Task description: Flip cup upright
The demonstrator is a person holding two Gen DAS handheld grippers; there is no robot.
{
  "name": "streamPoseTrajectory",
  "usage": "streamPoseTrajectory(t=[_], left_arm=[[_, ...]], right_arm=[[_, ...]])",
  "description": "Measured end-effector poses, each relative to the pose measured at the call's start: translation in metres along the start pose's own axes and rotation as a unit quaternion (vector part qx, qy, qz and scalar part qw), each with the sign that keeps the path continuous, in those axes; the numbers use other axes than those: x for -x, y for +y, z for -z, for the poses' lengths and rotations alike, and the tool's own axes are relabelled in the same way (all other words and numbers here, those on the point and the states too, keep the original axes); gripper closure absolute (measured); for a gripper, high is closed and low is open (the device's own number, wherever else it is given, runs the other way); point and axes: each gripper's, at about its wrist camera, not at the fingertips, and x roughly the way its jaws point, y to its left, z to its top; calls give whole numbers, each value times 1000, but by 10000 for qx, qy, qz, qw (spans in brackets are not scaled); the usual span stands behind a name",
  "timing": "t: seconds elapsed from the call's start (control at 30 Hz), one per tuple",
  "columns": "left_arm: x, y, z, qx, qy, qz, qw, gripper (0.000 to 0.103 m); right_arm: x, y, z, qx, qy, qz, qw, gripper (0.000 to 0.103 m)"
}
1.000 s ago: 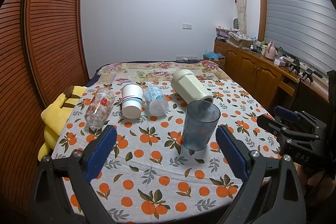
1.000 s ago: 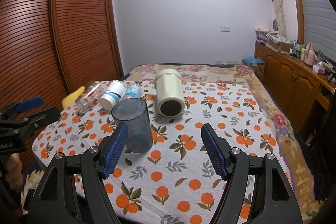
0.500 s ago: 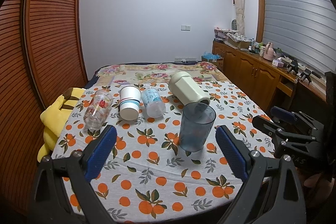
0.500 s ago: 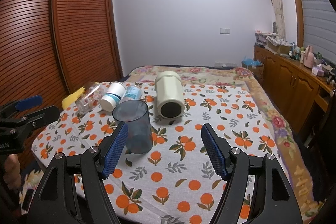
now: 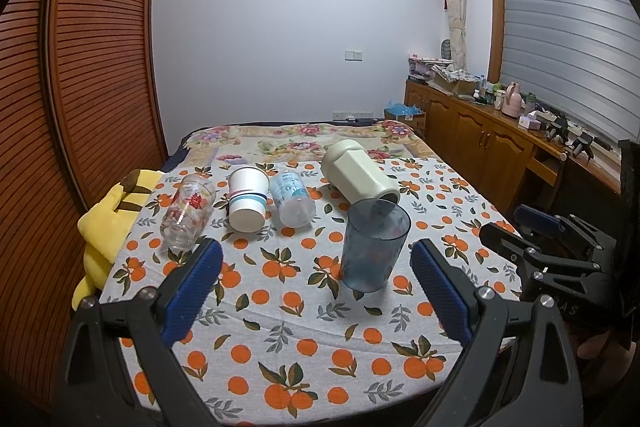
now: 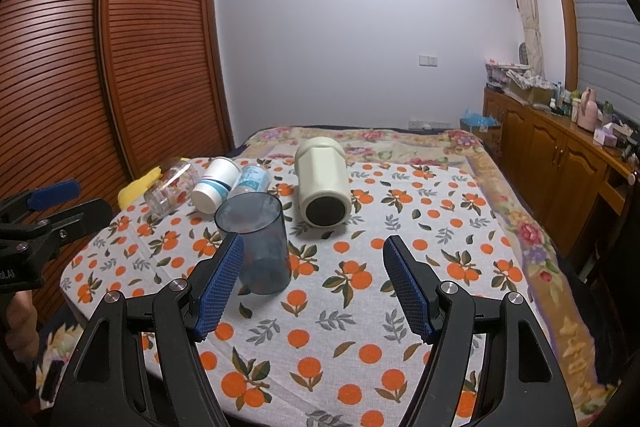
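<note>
A translucent blue-grey cup stands upright on the orange-print cloth, also in the right wrist view. Behind it several cups lie on their sides: a cream faceted cup, a clear plastic cup, a white paper cup with blue bands and a flowered glass. My left gripper is open and empty, short of the blue cup. My right gripper is open and empty, with the blue cup just behind its left finger.
A yellow plush toy lies at the bed's left edge by the brown louvred wardrobe. A wooden cabinet with clutter on top runs along the right wall. The right gripper shows at the right of the left wrist view.
Both grippers have drawn back slightly from the cups, so the bed looks smaller and farther. The cups have not moved.
</note>
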Motion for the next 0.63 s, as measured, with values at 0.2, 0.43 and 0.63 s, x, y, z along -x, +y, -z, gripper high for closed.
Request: streamPoseTrajectory(t=[0.2, 0.43, 0.63], left_arm=[[0, 0, 0, 1, -3, 7, 10000, 7], [0, 2, 0, 10, -5, -7, 10000, 7], [-1, 3, 1, 15, 1, -3, 10000, 7]], right_arm=[[0, 0, 1, -2, -9, 0, 10000, 29], [0, 0, 0, 4, -15, 2, 10000, 29], [0, 0, 0, -8, -12, 5, 10000, 29]])
